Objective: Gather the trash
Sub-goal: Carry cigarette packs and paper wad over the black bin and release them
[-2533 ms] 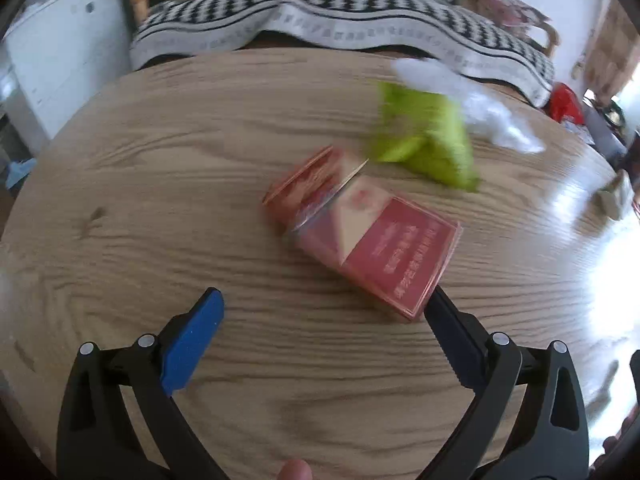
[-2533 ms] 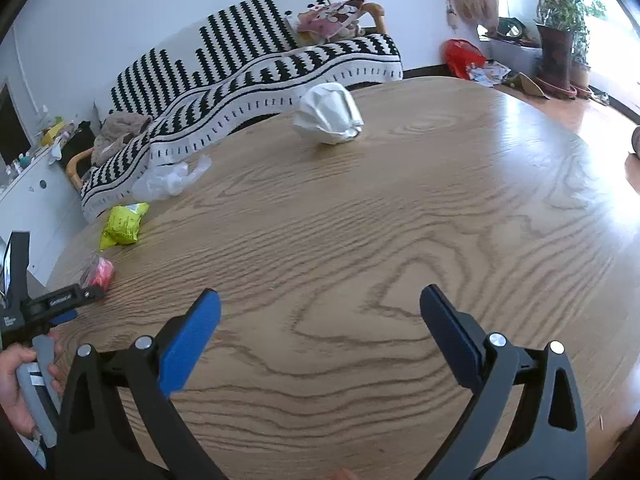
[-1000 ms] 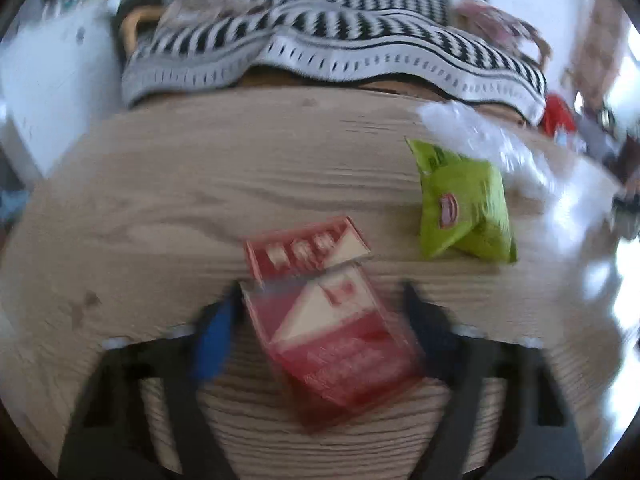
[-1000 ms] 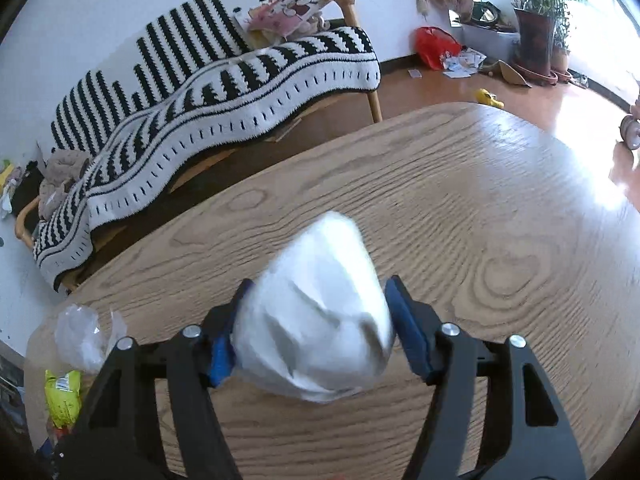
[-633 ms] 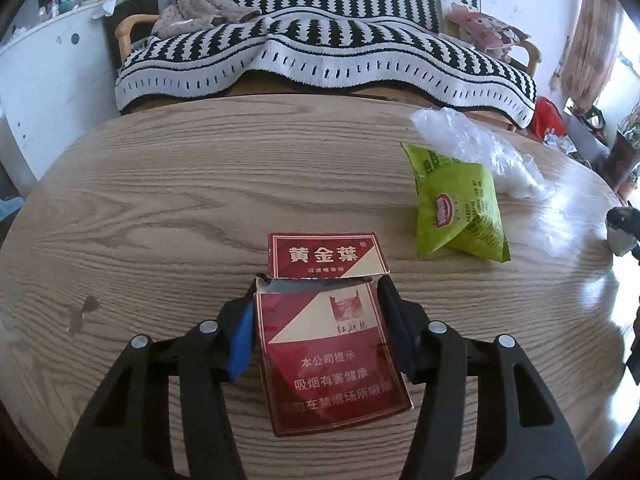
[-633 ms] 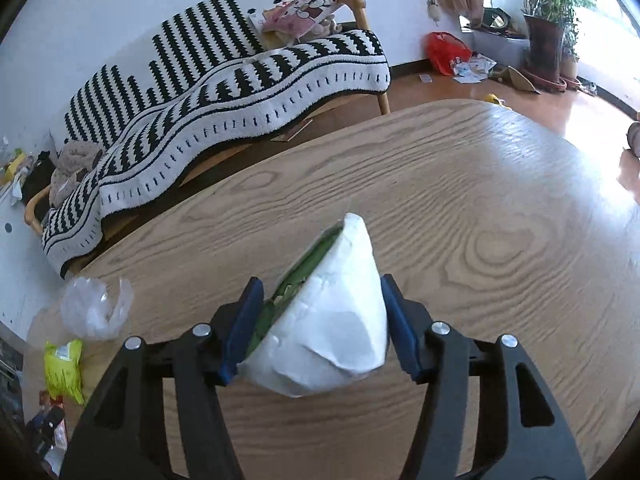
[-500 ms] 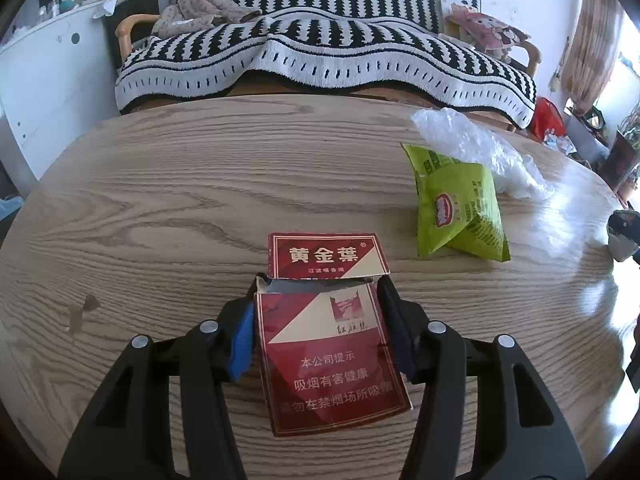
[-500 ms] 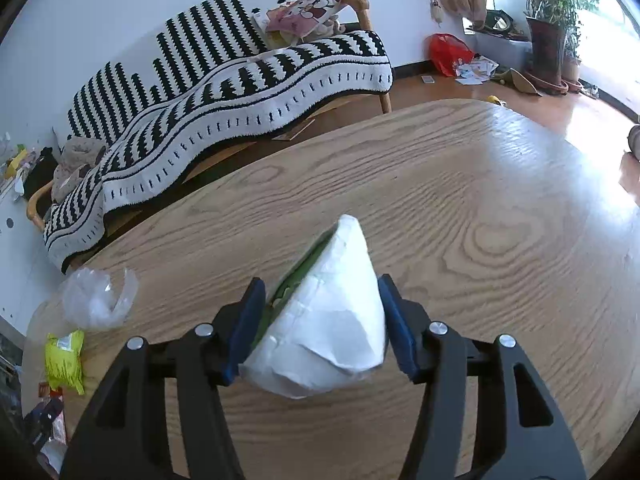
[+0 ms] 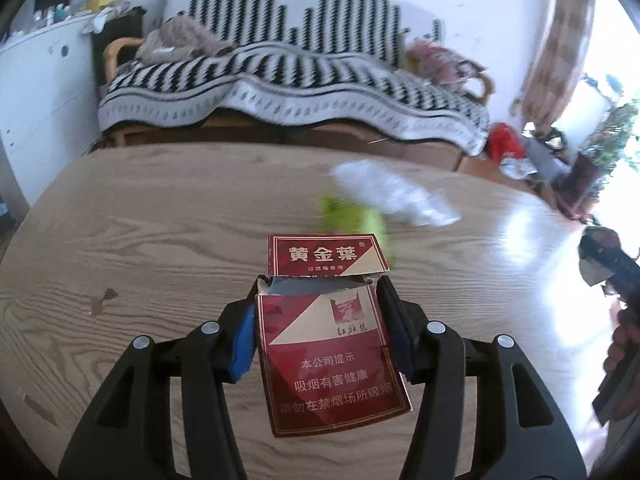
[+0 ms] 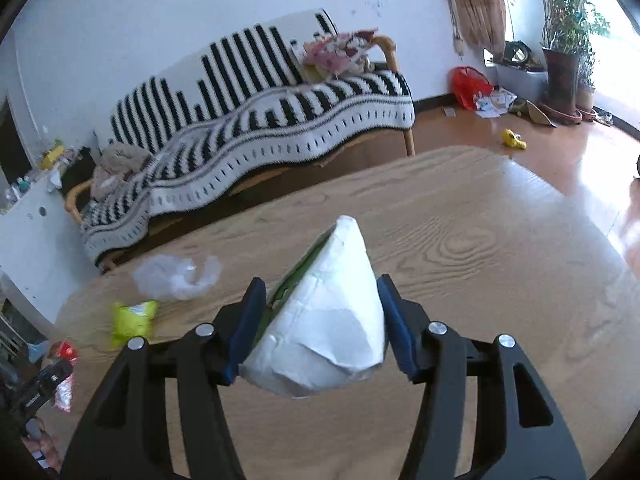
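Sitting clamped between the blue pads of the left hand-held gripper (image 9: 320, 332) is a dark red cardboard cigarette pack w/ gold Chinese lettering (image 9: 332, 364): lid flipped open away from the camera, torn rim showing, body squeezed from both sides, front face up toward the lens. Pack looks raised off the round wood-grain table (image 9: 160, 220), though contact can't be confirmed.

Right hand-held gripper (image 10: 320, 324) is closed on a crumpled white paper wrapper, cone-shaped w/ a green inner edge (image 10: 324, 320); both pads press its flanks, tip pointing fwd, held above the table surface.

Ahead & slightly right of the left hand-held gripper, a lime-green snack bag (image 9: 356, 220) lies on the table, blurred, partly hidden behind the pack's lid. Just beyond it, touching or overlapping (can't tell which), is a crumpled clear plastic bag (image 9: 392, 196). From the right wrist view both sit well off to the left: green bag (image 10: 134, 320) nearer, plastic bag (image 10: 176, 276) just past it.

Beyond the table's far edge: a wooden-framed sofa under a black-and-white striped throw (image 9: 288, 80), white wall behind.
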`<action>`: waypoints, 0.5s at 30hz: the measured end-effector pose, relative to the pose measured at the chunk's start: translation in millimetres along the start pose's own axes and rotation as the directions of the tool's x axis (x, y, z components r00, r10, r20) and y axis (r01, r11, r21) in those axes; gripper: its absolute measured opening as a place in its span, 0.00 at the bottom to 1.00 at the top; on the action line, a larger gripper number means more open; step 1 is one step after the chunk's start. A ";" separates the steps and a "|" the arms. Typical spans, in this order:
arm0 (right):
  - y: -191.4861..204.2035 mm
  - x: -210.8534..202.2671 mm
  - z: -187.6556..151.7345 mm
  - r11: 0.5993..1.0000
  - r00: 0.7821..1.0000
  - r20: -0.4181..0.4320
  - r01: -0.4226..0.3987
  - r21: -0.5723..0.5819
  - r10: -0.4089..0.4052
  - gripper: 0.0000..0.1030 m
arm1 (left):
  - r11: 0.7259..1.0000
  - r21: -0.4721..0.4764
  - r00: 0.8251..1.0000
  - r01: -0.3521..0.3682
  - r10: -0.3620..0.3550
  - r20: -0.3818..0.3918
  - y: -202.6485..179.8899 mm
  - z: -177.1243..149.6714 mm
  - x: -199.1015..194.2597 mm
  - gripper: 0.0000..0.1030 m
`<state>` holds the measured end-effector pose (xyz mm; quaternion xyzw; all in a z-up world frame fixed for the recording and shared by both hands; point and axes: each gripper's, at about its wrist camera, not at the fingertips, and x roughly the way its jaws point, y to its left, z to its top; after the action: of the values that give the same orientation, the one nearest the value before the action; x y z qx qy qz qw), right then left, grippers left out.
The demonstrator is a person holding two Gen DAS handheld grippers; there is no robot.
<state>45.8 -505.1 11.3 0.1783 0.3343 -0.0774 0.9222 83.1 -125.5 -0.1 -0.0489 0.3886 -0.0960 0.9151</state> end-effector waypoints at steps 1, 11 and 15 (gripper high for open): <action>2.0 -19.4 -2.4 1.000 1.000 0.015 -0.010 -0.001 0.010 0.55 | 1.000 0.011 1.000 0.029 -0.029 0.011 -9.5 -0.1 -11.9 0.52; -17.5 -171.8 -45.0 1.000 0.995 0.093 0.028 -0.006 -0.027 0.55 | 0.948 0.124 0.956 0.292 -0.289 -0.039 -112.0 -53.4 -82.0 0.52; -38.5 -220.4 -71.5 0.998 0.992 0.108 0.054 0.034 -0.057 0.56 | 0.894 0.162 0.907 0.417 -0.398 -0.138 -166.4 -100.3 -89.0 0.52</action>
<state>-174.9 -508.3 91.7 0.1790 0.2870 -0.1178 0.9337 -72.5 -270.5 20.1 -0.0381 0.4047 -0.3241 0.8542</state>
